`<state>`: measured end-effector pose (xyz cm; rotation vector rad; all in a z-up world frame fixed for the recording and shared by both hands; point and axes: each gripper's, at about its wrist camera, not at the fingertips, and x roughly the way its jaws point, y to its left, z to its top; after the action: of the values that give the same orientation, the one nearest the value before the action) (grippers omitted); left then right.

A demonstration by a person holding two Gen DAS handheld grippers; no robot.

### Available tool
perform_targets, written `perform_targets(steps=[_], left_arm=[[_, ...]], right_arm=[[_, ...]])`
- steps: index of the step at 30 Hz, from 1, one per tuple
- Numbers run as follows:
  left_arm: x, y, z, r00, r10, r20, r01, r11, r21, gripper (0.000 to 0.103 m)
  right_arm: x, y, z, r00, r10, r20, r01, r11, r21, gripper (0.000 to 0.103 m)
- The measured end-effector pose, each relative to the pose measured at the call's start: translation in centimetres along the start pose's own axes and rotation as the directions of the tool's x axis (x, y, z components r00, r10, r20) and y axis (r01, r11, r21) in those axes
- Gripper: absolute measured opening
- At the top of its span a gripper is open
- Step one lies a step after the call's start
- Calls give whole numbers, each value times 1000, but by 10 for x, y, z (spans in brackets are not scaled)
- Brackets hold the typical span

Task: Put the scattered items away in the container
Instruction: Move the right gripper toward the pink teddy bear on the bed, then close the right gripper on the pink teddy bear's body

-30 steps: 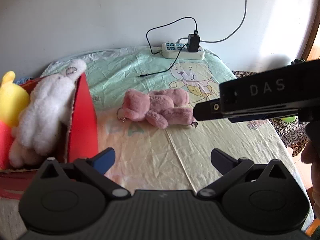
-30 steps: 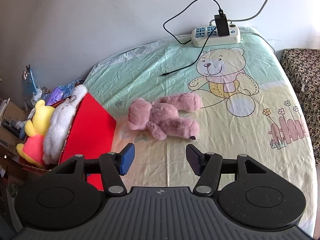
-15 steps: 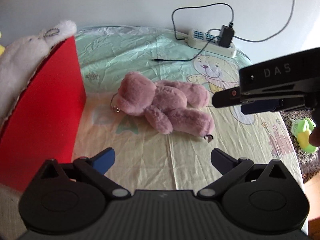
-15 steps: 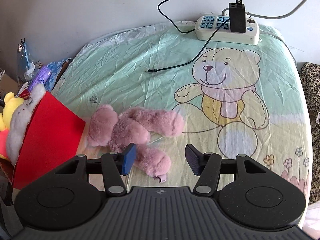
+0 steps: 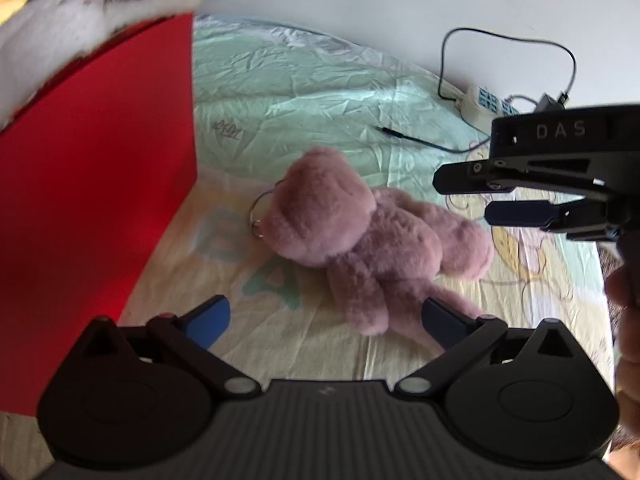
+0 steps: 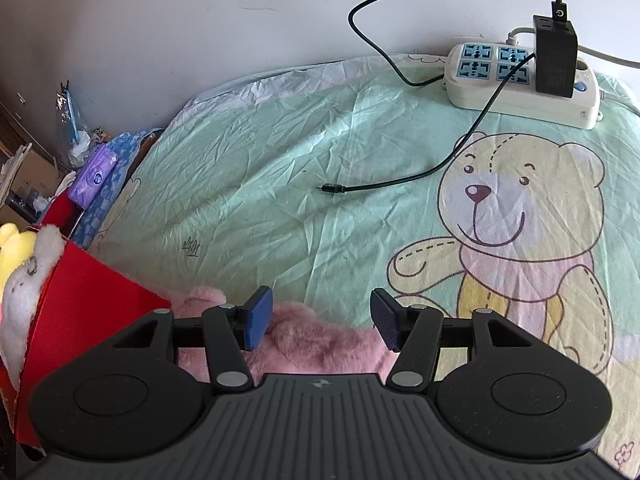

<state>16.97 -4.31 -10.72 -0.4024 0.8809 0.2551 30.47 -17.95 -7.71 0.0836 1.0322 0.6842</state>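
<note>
A pink plush bear (image 5: 352,232) with a metal key ring (image 5: 260,212) lies on the printed sheet, just right of the red box (image 5: 92,200). A white plush (image 5: 60,24) hangs over the box's rim, with a yellow plush (image 6: 16,248) behind it. My left gripper (image 5: 326,316) stands wide open just short of the bear, one fingertip near its leg. My right gripper (image 5: 480,196) hovers open over the bear's far arm. In the right wrist view the bear (image 6: 320,344) shows between and below that gripper (image 6: 322,318), beside the red box (image 6: 88,292); its pads are not pressing.
A white power strip (image 6: 520,76) with a black charger (image 6: 554,56) lies at the far edge by the wall. Its cable end (image 6: 332,189) rests loose on the sheet. A purple pack (image 6: 92,176) and clutter sit beyond the box. A hand (image 5: 624,320) holds the right gripper.
Both grippers have come down and closer to the pink bear. The left view has rolled, so the red box looms larger at left. The right gripper now hangs over the bear.
</note>
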Motion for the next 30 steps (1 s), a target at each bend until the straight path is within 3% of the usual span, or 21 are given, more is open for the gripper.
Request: perform_targets(steps=[3,8,17,26,30], left_arm=[[4,3,6,1000,-2,9,2,999,-37,102],[16,3,15,1000,-11,0,11,999,-42,103],[27,-3,22,993,-116,-15,117,992,54,102],[25,-5,23,971,-216,-104,227,966,120,100],[13,-1,19,952,-254,-169,277,951,134,100]], right_arm=[[14,-3,4,998,44,-46,-43,999,22,58],[30,-1,2,994,34,-104,-34,999,6,57],[26,-8,-2,983,55,-174,-52,998,26,57],[7,-27,-29,953,162,-257,-113,975,193,57],[-10,-24,-55,939,204,-279,-140,963,232,57]])
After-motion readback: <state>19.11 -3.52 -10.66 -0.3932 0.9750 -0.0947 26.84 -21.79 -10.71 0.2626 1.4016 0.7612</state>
